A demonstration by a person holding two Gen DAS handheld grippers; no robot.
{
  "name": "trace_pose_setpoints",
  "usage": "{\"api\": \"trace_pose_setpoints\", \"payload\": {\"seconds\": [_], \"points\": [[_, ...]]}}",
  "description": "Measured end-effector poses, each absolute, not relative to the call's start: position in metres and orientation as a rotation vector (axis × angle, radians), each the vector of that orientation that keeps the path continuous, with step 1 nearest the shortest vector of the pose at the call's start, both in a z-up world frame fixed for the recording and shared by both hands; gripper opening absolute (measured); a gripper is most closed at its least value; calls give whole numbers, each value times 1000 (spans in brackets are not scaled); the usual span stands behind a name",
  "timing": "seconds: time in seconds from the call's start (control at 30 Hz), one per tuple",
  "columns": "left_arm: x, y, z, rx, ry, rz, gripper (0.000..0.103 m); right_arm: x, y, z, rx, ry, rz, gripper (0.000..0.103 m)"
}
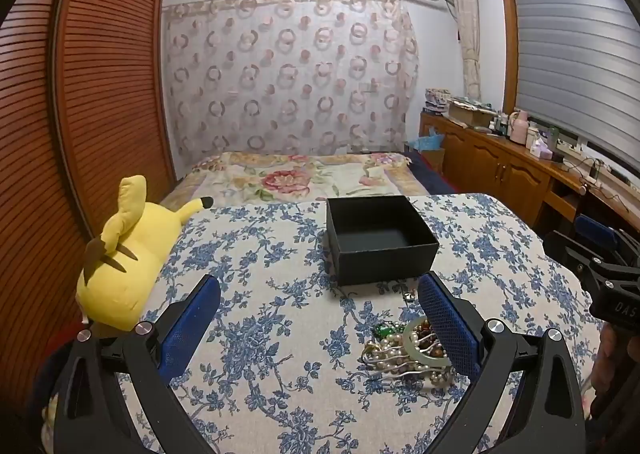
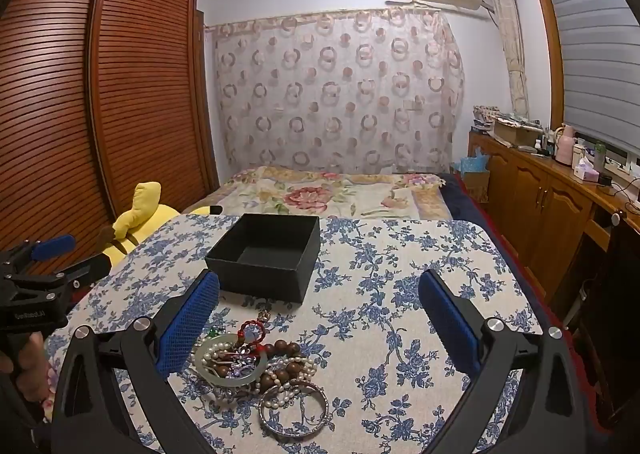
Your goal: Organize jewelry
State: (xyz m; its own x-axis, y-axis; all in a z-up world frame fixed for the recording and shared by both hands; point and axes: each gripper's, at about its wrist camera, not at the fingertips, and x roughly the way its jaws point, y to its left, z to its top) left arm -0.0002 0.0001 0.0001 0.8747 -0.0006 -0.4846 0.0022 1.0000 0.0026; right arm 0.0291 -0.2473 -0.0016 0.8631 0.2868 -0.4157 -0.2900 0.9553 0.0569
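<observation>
Both claws hang over the near end of the tabletop (image 2: 420, 254), tipped a little downward, with the jewelry heap (image 2: 256, 370) lying loose on the blue-flowered cloth below them. The left claw (image 1: 320, 328) is spread wide with nothing between its pads; the heap sits just inside and under its right finger (image 1: 448, 326). The right claw (image 2: 320, 328) is spread just as wide and also empty, the heap sitting by its left finger (image 2: 188, 326). So the pile lies between the two hands, which seems the point of it: either claw can reach in from its own side.

The black box (image 2: 268, 254) stands open just beyond the heap, empty inside as far as I can see. I take it as the place the pieces are to go, set close so each carry is short. Nothing has gone in yet.

The heap itself has no single direction; it is a tangle. A pale green bangle (image 2: 230, 364) lies flat with pearls and brown beads across it, a silver bangle (image 2: 294, 412) lies flat at the near edge, and a red cord loop (image 2: 252, 334) points off toward the box. The box stands slightly askew to the tabletop edge, one corner toward the heap.

A yellow plush toy (image 1: 120, 266) lies off the left side, out of the way.
</observation>
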Motion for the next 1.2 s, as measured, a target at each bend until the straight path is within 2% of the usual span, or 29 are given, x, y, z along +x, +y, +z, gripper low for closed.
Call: {"api": "trace_pose_setpoints", "payload": {"seconds": [1.2], "points": [[0,0,0,3,501,-2,95,27,-246,-2,-8,431,301,101]]}}
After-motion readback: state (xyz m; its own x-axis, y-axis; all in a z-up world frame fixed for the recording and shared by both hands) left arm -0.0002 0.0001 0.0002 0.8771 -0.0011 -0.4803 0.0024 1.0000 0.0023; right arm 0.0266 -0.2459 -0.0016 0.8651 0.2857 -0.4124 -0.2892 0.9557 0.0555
